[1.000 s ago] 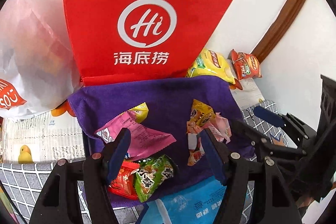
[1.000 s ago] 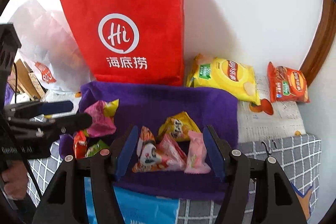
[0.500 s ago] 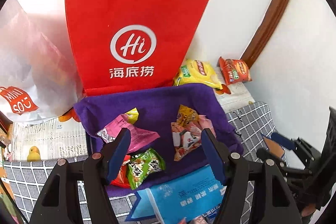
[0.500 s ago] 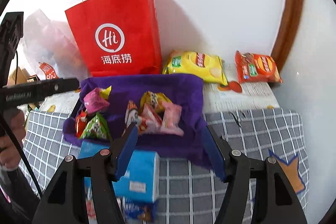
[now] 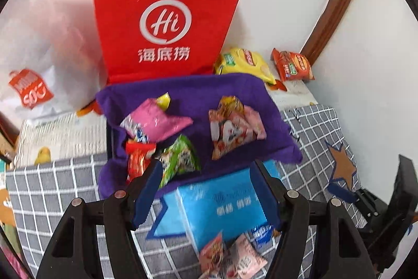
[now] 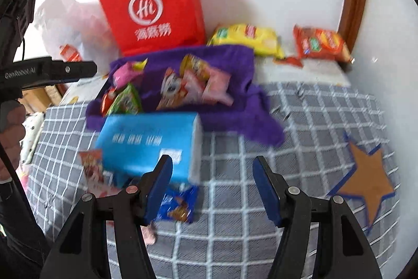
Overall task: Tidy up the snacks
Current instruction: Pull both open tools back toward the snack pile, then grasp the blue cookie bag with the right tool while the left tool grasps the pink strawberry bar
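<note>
A purple cloth-lined tray holds several small snack packets: a pink one, a green one and a cluster of orange and pink ones. In front of it lies a blue tissue pack. Loose packets lie nearer: a blue one and red and pink ones. My left gripper is open and empty above the tissue pack. My right gripper is open and empty over the checked cloth, beside the blue packet.
A red paper bag stands against the wall behind the tray. A yellow chip bag and an orange chip bag lie to its right. A white plastic bag sits at the left. A star patch marks the grey checked cloth.
Both grippers have pulled back from the tray towards me. The tissue pack and loose packets in front of the tray have come into view. Both stay open.
</note>
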`<state>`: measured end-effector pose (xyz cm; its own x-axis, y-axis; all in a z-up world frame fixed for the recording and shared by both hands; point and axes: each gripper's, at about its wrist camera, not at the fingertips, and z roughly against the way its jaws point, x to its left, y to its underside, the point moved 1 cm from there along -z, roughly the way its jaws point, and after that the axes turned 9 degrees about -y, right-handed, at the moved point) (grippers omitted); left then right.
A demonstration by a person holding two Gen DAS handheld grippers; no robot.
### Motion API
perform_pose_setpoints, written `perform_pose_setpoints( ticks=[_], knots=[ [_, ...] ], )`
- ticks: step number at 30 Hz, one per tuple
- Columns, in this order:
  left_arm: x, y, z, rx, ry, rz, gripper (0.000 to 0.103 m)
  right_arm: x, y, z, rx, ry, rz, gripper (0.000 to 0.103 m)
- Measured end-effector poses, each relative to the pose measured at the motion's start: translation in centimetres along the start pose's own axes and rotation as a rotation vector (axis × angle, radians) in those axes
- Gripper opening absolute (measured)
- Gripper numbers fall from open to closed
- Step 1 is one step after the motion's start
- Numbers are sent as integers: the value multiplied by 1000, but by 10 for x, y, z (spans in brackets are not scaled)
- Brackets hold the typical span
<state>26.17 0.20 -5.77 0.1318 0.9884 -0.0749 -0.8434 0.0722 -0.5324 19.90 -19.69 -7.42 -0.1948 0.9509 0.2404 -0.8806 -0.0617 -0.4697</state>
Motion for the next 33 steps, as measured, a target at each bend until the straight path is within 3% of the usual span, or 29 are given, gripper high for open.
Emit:
perform_pose_setpoints(
  ticks=[6, 11, 14, 23, 27, 33],
  knots=[
    [3, 25, 9, 16, -26, 11, 67, 14, 31, -26, 68, -39, 43, 64],
    [9, 46, 15, 27, -42, 26, 67, 15, 48, -52, 108, -95, 6, 64],
    [17, 58, 17, 35, -53, 41, 67, 17, 55, -65, 143, -165, -12, 65],
    [40, 92, 18, 62, -75, 92, 67, 34, 63, -78, 79, -87, 27, 72],
    [42, 103, 16, 73, -76, 102, 67, 33, 60, -80, 43, -19, 32, 54],
    [30, 117, 15, 70, -70, 69, 67, 29, 62, -73, 34, -13, 43, 47]
  ],
)
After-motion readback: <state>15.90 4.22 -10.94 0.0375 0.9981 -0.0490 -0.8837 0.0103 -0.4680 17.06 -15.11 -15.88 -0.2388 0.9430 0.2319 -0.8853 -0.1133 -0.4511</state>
